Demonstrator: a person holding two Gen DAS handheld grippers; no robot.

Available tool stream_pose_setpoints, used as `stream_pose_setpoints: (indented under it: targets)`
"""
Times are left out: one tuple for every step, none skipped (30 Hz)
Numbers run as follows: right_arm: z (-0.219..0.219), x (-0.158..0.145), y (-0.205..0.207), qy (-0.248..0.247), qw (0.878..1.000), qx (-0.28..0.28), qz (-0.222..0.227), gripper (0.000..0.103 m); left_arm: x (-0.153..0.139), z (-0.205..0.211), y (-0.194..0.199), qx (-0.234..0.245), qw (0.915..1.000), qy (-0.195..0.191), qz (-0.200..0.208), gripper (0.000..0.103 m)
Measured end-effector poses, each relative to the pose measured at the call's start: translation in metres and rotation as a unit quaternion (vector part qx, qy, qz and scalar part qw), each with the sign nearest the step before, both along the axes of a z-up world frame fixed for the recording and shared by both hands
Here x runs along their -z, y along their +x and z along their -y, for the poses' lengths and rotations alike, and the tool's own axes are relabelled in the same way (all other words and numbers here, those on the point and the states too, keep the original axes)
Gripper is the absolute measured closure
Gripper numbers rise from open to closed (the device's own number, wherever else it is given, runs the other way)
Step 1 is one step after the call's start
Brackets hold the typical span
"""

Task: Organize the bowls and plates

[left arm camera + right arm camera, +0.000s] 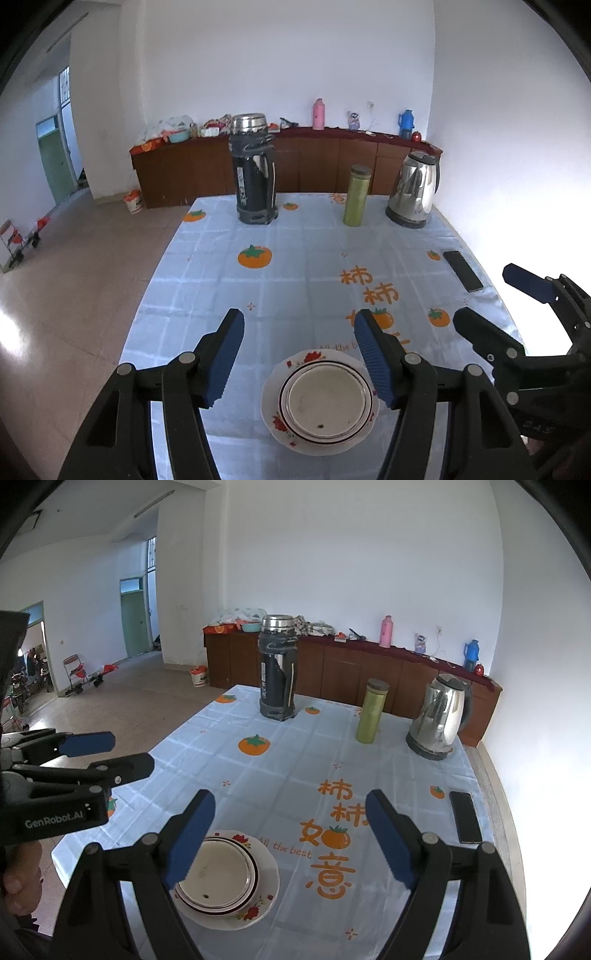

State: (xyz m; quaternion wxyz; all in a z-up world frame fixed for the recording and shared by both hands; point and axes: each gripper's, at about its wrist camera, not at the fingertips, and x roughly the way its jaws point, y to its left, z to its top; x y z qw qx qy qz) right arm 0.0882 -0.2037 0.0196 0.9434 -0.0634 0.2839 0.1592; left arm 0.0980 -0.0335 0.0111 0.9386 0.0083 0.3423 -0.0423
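A white flowered plate [277, 424] lies near the table's front edge with a smaller white dish [325, 400] stacked inside it. Both show in the right wrist view, the plate [264, 897] and the dish [218, 875]. My left gripper [299, 325] is open and empty, held above and just behind the stack. It also shows in the right wrist view [125, 753]. My right gripper [290, 805] is open and empty, above the table to the right of the stack. It also shows in the left wrist view [484, 299].
At the table's far end stand a dark thermos [255, 173], a green bottle [356, 195] and a steel kettle [415, 190]. A black phone [463, 270] lies by the right edge. A brown sideboard [314, 162] runs along the back wall. The table's left edge drops to tiled floor.
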Motion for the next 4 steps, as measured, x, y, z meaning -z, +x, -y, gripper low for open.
stream_pose_setpoints:
  targets:
    - [0.0006,0.0,0.0012,0.0,1.0,0.001,0.0,0.018,-0.0005,0.0014,-0.0004,0.001,1.0,0.001,0.002,0.038]
    - [0.0013,0.0,0.0027,0.0,1.0,0.002,-0.001,0.018,-0.0006,0.0024,0.0,0.001,1.0,0.001,0.003,0.038]
    - [0.0014,0.0005,0.002,0.0,1.0,0.002,-0.001,0.018,-0.0004,0.0031,0.0006,0.002,1.0,0.001,0.002,0.038]
    - [0.0019,0.0007,0.0025,0.0,1.0,0.003,-0.001,0.018,-0.0008,0.0028,0.0003,0.001,1.0,0.001,0.0,0.038]
